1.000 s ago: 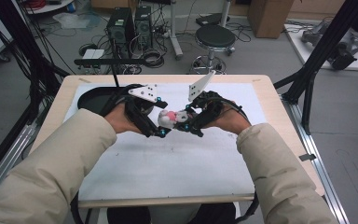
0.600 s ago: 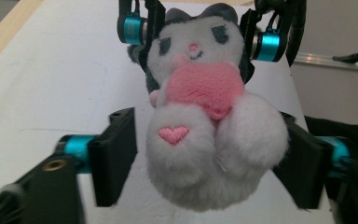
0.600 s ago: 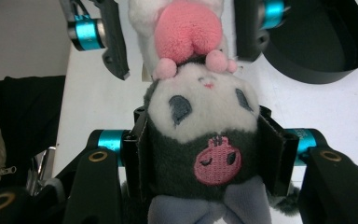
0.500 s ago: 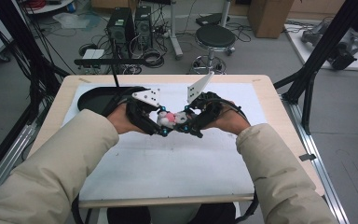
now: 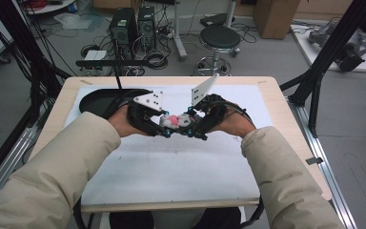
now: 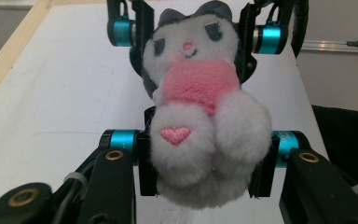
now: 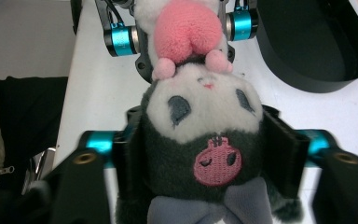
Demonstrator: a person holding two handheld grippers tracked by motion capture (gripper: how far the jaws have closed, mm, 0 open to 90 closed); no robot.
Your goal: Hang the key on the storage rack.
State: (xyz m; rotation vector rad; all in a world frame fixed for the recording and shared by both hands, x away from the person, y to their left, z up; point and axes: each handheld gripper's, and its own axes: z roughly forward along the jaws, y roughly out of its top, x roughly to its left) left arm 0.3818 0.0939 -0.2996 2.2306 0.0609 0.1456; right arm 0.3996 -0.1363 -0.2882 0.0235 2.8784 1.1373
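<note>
Plush toy [image 6: 200, 116]: held above white-covered bench [image 5: 171, 162], mid-span between both claws | left claw [image 6: 205, 161]: clamped on its white lower body | right claw [image 7: 205, 158]: clamped on its dark head | black tray [image 5: 95, 100]: bench far-left

Soft even light, blurred close foreground

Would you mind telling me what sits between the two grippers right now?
A plush toy spans the gap, seen in the high view: the left gripper clamps its legs, the right gripper its head.
</note>
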